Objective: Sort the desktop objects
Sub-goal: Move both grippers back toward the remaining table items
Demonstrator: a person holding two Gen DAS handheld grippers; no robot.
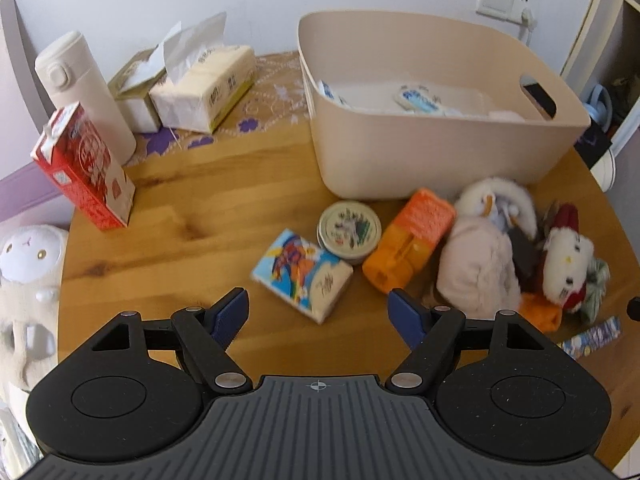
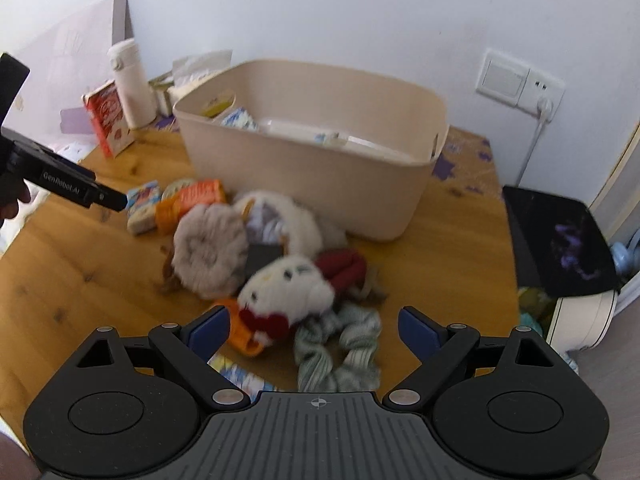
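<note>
Left gripper spread wide, empty, above tissue pack near round tin. Right gripper likewise wide, empty, over plush cat and green scrunchie. Beige bin behind pile. Risk: tangled soft pile; one grab likely drags neighbours along.

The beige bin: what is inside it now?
The beige bin holds some blue-and-white packets on its floor. The near wall hides the front part, and blur prevents counting.
</note>
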